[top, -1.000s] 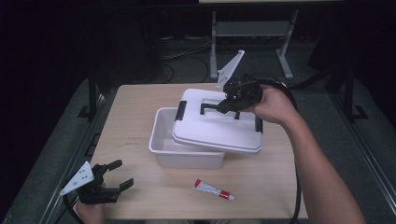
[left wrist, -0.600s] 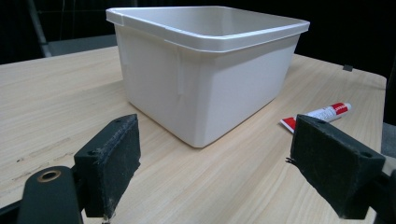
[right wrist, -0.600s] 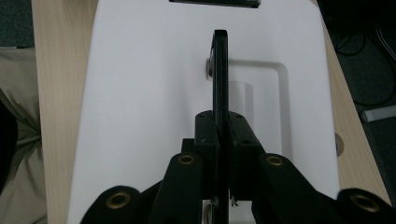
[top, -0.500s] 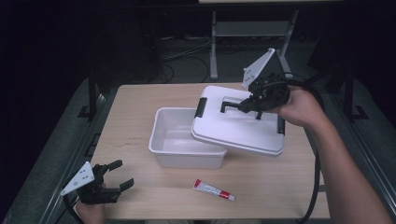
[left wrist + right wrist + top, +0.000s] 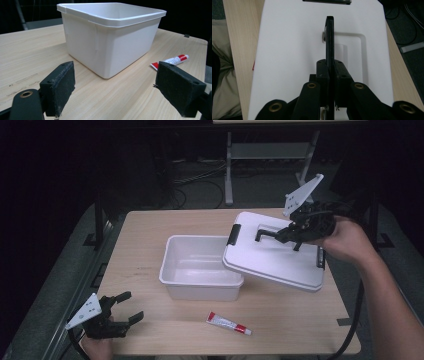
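Dark room behind, metal stand legs and cables on the floor; light wood surface (image 5: 150, 240) in front. White rectangular plastic bin (image 5: 200, 268) sits mid-surface, open top, inside looks empty in the high view. White lid (image 5: 272, 255) with black side latches and a black top handle (image 5: 329, 37) is off the bin, held tilted: its left edge overhangs the bin's right rim, the rest hangs over the right part of the surface.

Right tongs (image 5: 295, 229) closed on the lid handle; in the right gripper view the jaws are pinched together on the thin black bar. Right hand (image 5: 345, 237) sits out near the right edge of the surface.

Small red-and-white tube (image 5: 229, 324) lies flat near the front edge, just in front of the bin, not touching it.

Left tongs (image 5: 122, 307) at the front-left corner, jaws spread wide, holding nothing. In the left gripper view the bin's near corner stands between the two pads, well apart from them, and the tube is off to the right. Front-left and back of the surface are bare.
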Demonstrator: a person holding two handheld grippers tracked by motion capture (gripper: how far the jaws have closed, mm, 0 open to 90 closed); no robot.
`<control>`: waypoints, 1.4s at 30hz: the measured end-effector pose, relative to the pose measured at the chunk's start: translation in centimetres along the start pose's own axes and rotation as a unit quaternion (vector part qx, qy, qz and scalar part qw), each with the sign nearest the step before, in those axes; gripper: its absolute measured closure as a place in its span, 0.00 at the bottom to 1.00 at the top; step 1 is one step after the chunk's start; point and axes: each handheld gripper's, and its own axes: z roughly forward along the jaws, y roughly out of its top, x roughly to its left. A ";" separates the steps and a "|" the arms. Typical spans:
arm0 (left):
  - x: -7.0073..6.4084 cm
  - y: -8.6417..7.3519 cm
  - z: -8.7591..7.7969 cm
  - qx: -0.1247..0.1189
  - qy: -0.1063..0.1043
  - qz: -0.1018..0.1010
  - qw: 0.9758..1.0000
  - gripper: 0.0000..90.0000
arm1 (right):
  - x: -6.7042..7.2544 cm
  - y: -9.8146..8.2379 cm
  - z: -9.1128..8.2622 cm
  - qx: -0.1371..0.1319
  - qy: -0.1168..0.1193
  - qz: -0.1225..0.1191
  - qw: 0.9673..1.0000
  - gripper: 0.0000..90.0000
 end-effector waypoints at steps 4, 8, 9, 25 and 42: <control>0.0 0.0 0.0 0.000 0.000 0.000 1.000 0.17 | 0.0 -0.7 -0.1 0.002 -0.001 0.005 1.000 0.93; 0.0 0.0 0.0 0.000 0.000 0.000 1.000 0.17 | 0.0 -1.7 -0.2 0.002 -0.001 0.013 1.000 0.93; 0.0 0.0 0.0 -0.001 0.000 0.000 1.000 0.17 | 0.0 -1.9 -0.2 0.003 -0.002 0.016 1.000 0.93; 0.0 0.0 0.1 0.001 0.000 0.003 1.000 0.17 | 0.0 -6.3 0.0 0.008 -0.004 0.052 0.999 0.93; -0.1 0.0 0.0 -0.001 0.001 0.005 1.000 0.17 | 0.2 -10.3 2.8 0.015 0.011 0.082 0.996 0.93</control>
